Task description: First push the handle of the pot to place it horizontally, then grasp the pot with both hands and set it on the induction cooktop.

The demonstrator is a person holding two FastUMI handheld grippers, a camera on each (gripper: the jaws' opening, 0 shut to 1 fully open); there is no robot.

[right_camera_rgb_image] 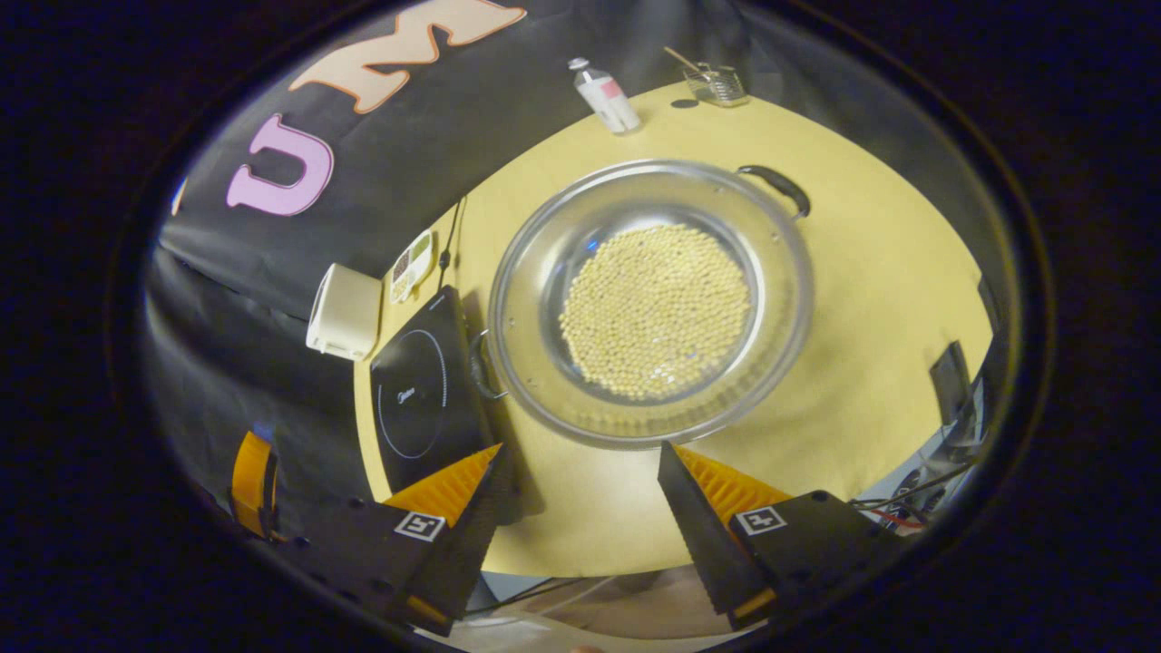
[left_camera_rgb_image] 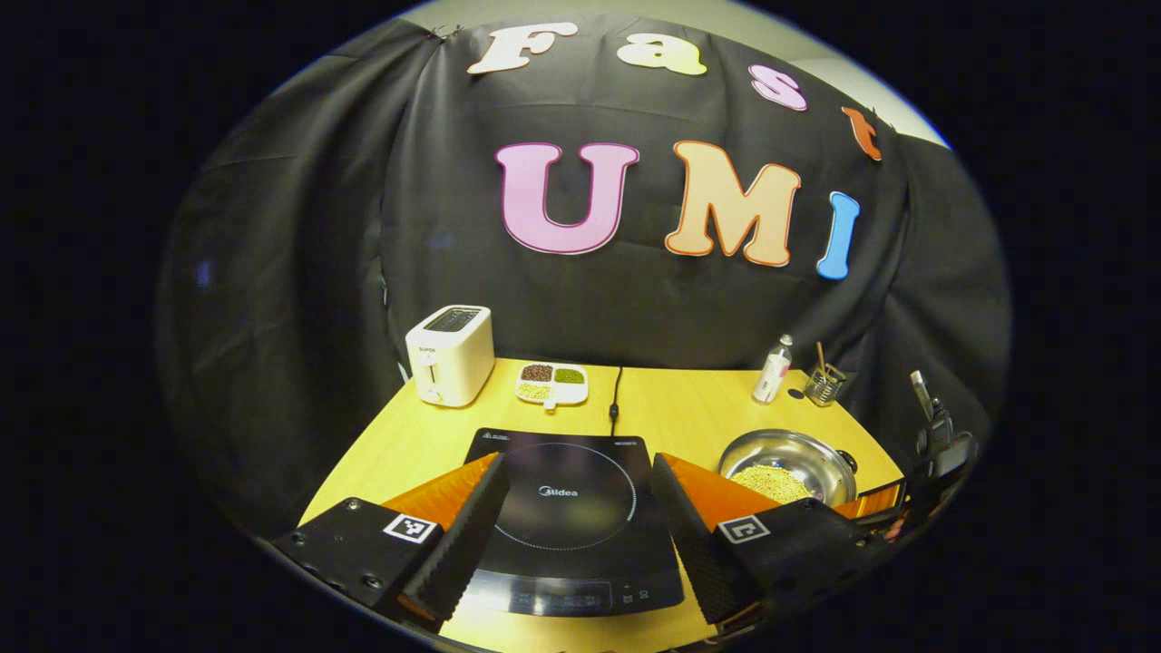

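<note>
Steel pot [right_camera_rgb_image: 648, 299] holds pale beans [right_camera_rgb_image: 655, 311], beside the cooktop [right_camera_rgb_image: 422, 394]

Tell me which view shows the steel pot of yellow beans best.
The right gripper view: it looks down into the steel pot, showing rim, both handles and beans. The left gripper view shows it far off, partly behind a finger.

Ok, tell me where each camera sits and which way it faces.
Left gripper view: rides the left claw, low at the table's near edge, facing level across the induction cooktop toward the toaster; its open fingers show.
Right gripper view: rides the right claw, raised, tilted down over the pot of beans; its open fingers show.
Shared: pot, cooktop, toaster, bottle.
</note>
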